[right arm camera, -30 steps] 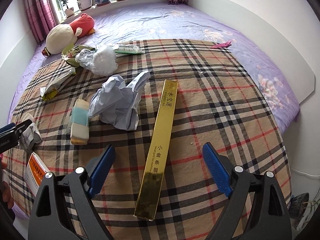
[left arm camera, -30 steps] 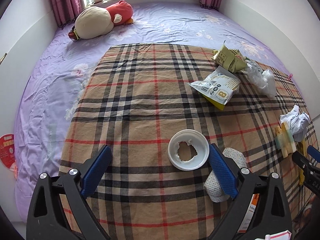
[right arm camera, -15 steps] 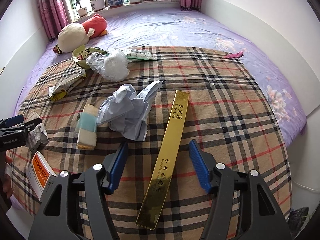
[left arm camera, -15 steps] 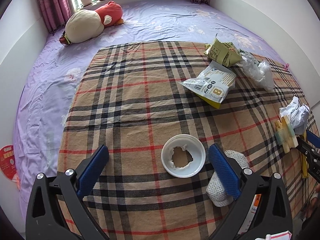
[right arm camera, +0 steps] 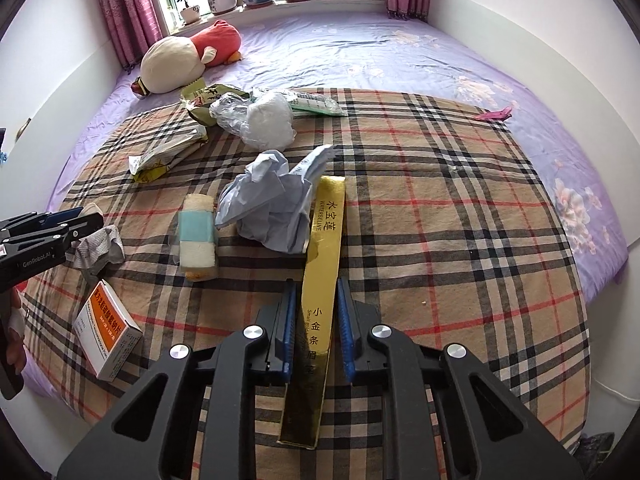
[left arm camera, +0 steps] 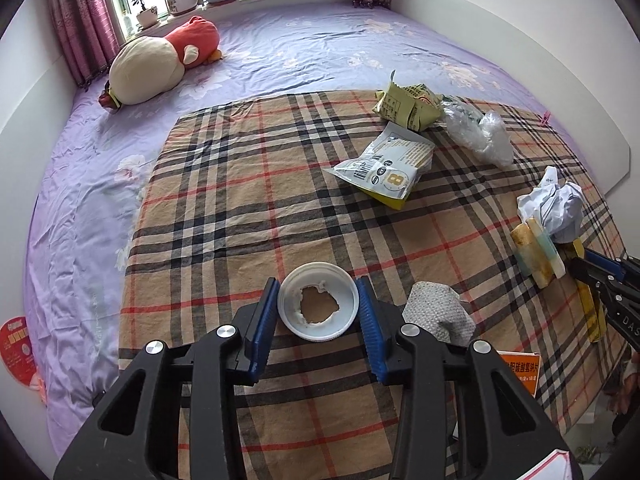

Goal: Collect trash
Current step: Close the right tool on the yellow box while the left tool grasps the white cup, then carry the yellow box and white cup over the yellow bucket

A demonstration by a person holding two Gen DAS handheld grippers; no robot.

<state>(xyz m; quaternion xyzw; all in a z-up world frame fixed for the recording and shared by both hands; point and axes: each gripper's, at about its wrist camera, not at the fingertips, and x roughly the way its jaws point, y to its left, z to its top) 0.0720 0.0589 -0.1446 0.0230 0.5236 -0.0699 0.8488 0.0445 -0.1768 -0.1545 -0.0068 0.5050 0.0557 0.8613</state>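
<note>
My left gripper [left arm camera: 319, 293] is shut on a white plastic lid with a torn hole [left arm camera: 319, 306]; both blue pads touch its rim, low over the plaid blanket [left arm camera: 248, 184]. My right gripper [right arm camera: 317, 292] is closed around a long gold box [right arm camera: 322, 264] lying on the blanket; the pads stand at its two sides, touching or nearly so. Other trash lies about: crumpled blue paper [right arm camera: 272, 208], a sponge [right arm camera: 197, 236], a grey rag [left arm camera: 436, 312], a white snack bag [left arm camera: 390, 164], a green wrapper [left arm camera: 408, 104], a clear plastic bag [left arm camera: 480, 132].
An orange and white medicine box [right arm camera: 106, 332] lies near the blanket's near left edge. A plush toy [left arm camera: 160, 66] lies on the purple bedsheet [left arm camera: 80, 184] by the window. A pink clip [right arm camera: 496, 113] lies at the blanket's far right. White walls flank the bed.
Both grippers have closed from wide open: the left onto the white lid, the right around the gold box. Both views have also moved forward and lower.
</note>
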